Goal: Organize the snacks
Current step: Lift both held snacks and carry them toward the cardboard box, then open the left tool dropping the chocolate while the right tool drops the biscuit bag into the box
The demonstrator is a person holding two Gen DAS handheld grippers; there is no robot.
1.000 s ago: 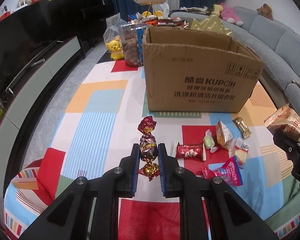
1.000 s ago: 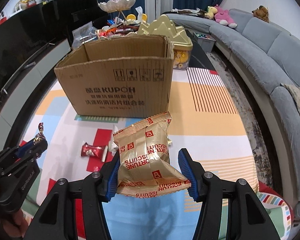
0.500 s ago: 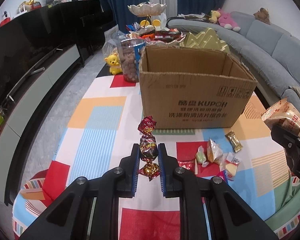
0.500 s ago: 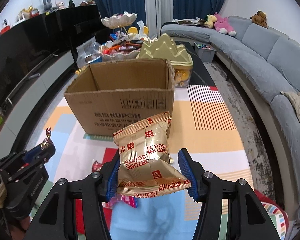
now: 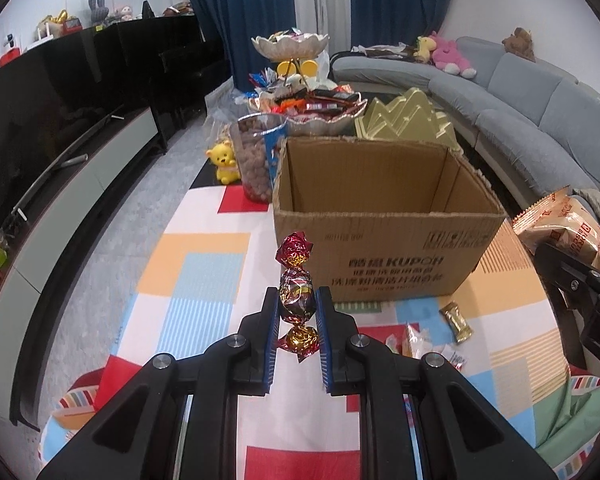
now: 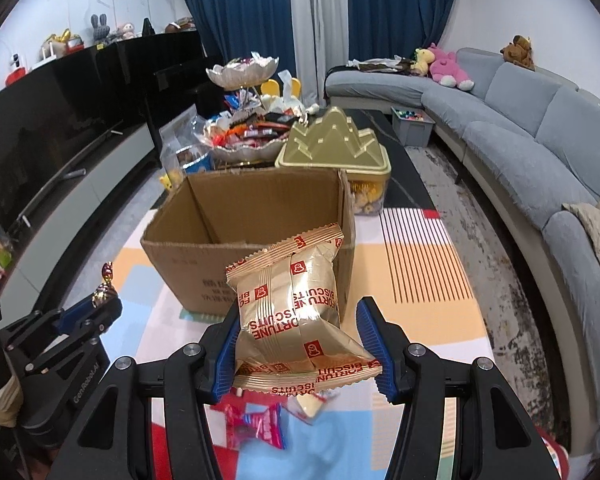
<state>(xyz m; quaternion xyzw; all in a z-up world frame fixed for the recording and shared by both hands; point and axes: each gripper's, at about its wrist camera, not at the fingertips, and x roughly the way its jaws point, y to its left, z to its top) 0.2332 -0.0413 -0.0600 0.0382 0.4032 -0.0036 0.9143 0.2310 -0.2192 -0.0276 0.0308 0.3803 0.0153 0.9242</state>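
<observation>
Holding both grippers above the mat, you had the left gripper (image 5: 298, 312) clamped on a candy (image 5: 296, 294) and the right gripper (image 6: 304, 344) clamped on a biscuit pack (image 6: 296, 312) (gold wrapper), both just before the open box (image 5: 384, 216).

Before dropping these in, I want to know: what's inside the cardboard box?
The cardboard box shows only bare inner walls; its near wall hides the floor, so any contents there cannot be seen.

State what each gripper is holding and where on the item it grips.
Left gripper: foil-wrapped twist candy, pinched at its round middle. Right gripper: gold Fortune Biscuits packet, clamped across its lower sides.
</observation>
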